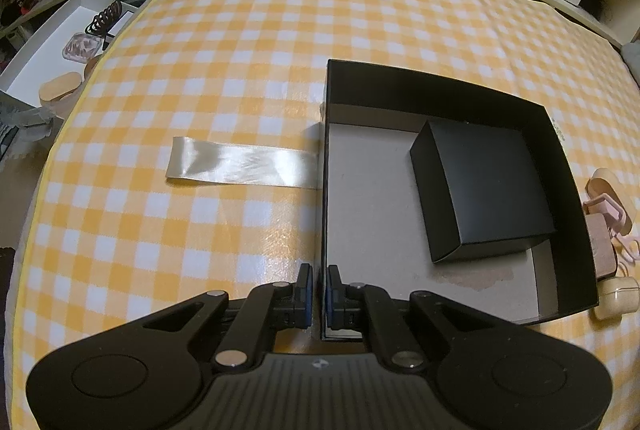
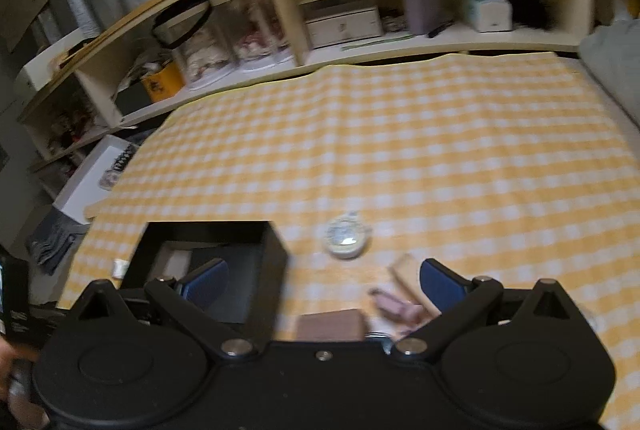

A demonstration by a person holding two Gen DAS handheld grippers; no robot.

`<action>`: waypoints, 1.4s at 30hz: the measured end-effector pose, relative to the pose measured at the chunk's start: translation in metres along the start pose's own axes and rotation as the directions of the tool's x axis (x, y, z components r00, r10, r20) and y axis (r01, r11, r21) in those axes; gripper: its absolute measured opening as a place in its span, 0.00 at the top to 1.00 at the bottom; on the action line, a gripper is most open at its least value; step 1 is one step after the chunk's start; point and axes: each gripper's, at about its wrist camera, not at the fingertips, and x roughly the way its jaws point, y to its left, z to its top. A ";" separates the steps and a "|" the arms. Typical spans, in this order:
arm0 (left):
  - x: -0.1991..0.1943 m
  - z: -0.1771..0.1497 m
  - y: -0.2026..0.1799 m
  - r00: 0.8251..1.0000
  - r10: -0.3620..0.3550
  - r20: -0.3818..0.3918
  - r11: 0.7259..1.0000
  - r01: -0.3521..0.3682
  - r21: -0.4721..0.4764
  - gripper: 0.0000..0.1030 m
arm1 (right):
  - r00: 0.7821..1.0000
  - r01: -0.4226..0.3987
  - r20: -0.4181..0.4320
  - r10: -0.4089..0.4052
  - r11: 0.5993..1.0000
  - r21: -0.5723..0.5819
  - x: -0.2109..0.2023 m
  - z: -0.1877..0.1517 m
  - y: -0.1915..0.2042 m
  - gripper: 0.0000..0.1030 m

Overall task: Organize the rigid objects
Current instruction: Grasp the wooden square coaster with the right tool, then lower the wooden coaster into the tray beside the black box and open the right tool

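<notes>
The left gripper (image 1: 319,294) was pinched shut on the near-left wall of the open black box (image 1: 440,85), steadying it – a judgement. The right gripper (image 2: 324,284) hung wide and empty over loose items right of that box: a round tin (image 2: 346,241), a brown block (image 2: 330,326), a pink clip (image 2: 396,306). Next it would need to settle on one. Inside the box, against its far right wall, sat a smaller matte black box (image 1: 486,185).
</notes>
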 end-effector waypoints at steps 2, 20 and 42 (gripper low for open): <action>0.000 0.001 0.000 1.000 0.000 0.001 1.000 0.000 0.004 0.94 | 0.999 0.033 0.004 -0.033 0.999 -0.002 0.000 -0.004 -0.013 0.00; 0.001 -0.002 -0.008 1.000 0.008 -0.006 1.000 -0.008 0.022 0.93 | 0.966 -0.107 -0.225 0.128 0.989 0.103 0.069 -0.039 -0.029 0.35; 0.007 -0.002 -0.011 1.000 0.015 -0.018 0.999 -0.014 0.038 0.93 | 0.970 -0.021 -0.242 -0.018 0.987 -0.160 0.115 -0.053 0.015 0.47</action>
